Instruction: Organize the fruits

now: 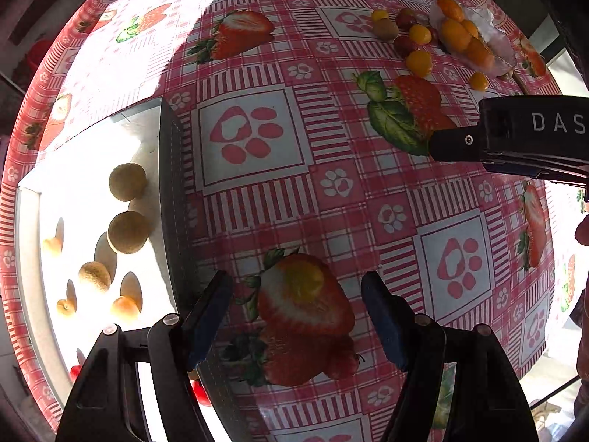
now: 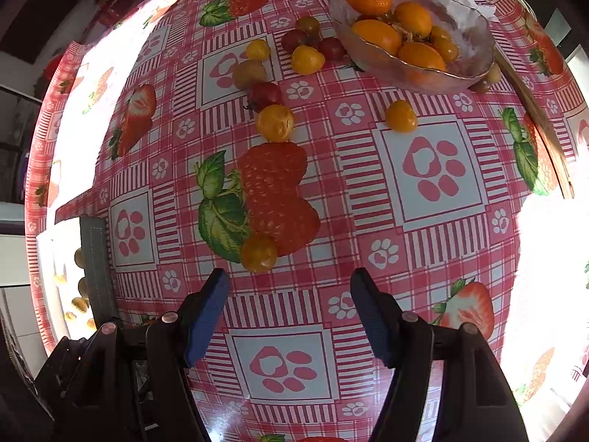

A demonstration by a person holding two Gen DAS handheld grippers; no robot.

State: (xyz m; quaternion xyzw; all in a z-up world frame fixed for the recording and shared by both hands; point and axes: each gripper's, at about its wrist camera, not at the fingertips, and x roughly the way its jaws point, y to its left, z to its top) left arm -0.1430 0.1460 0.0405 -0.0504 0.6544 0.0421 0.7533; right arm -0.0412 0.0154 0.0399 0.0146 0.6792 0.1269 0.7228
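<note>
The counter [image 2: 423, 258] cloth is slick; a round yellow tomato [image 1: 304, 279] below the left fingers [image 1: 296, 316], parted wide and empty, could roll off if nudged. The right fingers [image 2: 291, 311] are likewise open and empty. Only the right view looks into the bowl [image 2: 475, 37]; only the left shows the tray [image 1: 27, 258] fruit clearly
</note>
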